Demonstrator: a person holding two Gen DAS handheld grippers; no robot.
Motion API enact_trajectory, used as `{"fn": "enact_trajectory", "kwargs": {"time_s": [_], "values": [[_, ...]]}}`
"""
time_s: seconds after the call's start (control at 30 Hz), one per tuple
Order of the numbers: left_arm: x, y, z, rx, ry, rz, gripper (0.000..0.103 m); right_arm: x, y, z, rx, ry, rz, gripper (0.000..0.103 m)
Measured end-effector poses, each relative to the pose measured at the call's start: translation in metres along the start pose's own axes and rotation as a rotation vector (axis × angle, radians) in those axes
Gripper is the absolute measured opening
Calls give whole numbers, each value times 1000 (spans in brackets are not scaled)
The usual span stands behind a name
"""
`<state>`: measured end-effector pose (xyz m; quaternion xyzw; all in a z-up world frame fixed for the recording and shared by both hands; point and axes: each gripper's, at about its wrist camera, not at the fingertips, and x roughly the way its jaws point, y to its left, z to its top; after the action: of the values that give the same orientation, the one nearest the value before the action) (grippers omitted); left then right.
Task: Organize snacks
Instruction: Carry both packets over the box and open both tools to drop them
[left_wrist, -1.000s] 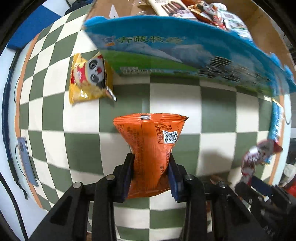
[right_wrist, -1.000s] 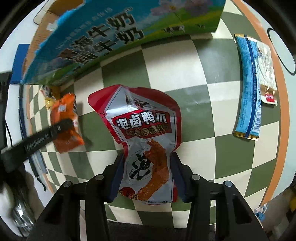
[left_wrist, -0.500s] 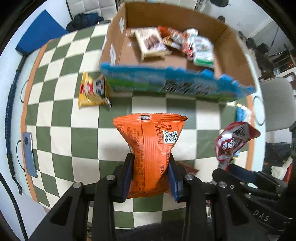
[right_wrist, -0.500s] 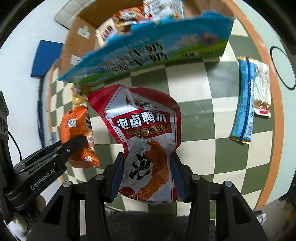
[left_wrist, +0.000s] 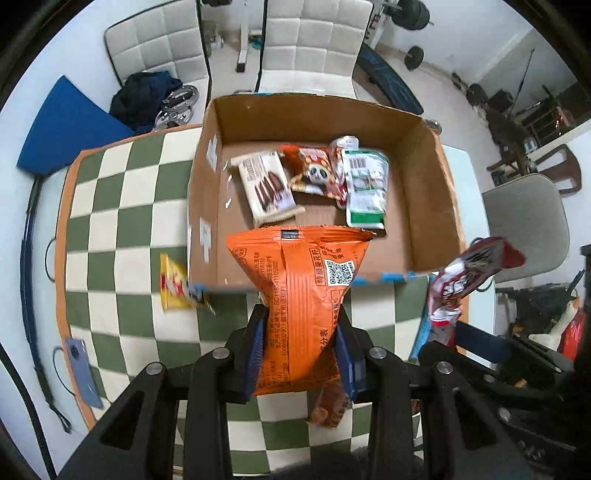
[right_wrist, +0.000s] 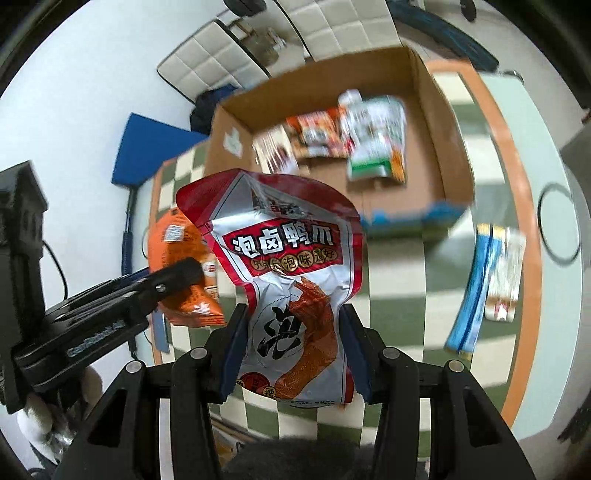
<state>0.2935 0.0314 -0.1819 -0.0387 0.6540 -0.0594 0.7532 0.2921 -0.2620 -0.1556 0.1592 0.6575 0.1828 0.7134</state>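
the left gripper (left_wrist: 301, 343) squeezes an orange crinkly snack bag (left_wrist: 301, 291), the right gripper (right_wrist: 293, 343) a red-and-white foil pouch (right_wrist: 286, 273); carry both past the near wall of the open brown cardboard box (left_wrist: 432, 206) at 12 o'clock, then let go

Red-and-white duck-feet pouch (right_wrist: 291, 291) clamped between right gripper (right_wrist: 295, 347) fingers (right_wrist: 232, 347), above checkered cloth (right_wrist: 402, 321), cardboard box (right_wrist: 436, 122) beyond.

Red-and-white pouch (right_wrist: 291, 280): banner with large white characters 泡卤鸭爪; a big black 泡 below. Orange packet (left_wrist: 301, 302): QR code and vertical print 特级黄花菇, smaller digits too blurred to read. Left gripper (right_wrist: 184, 273): side lettering blurred, not legible.
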Motion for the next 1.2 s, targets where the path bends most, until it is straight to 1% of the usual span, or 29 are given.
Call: {"fn": "enact_trajectory", "kwargs": {"time_s": [0.1, 0.23, 0.3, 0.43, 0.57, 0.7, 0.9, 1.2], "values": [[15, 6, 36, -6, 56, 20, 32, 8, 12, 34, -6, -5, -6, 52], [42, 16, 77, -13, 142, 42, 32, 29, 16, 79, 16, 9, -10, 52], [55, 20, 89, -20, 178, 55, 32, 42, 15, 98, 31, 19, -20, 52], [84, 29, 108, -37, 251, 74, 32, 70, 11, 127, 40, 40, -62, 52], [110, 32, 113, -45, 310, 70, 32, 97, 6, 144, 45, 69, -96, 52], [134, 37, 114, -72, 357, 52, 32, 120, 0, 152, 46, 96, -123, 52], [156, 40, 108, -86, 392, 33, 32, 147, -7, 158, 25, 123, -164, 52], [176, 44, 95, -92, 433, 20, 32, 177, -11, 159, 11, 178, -187, 52]]}}
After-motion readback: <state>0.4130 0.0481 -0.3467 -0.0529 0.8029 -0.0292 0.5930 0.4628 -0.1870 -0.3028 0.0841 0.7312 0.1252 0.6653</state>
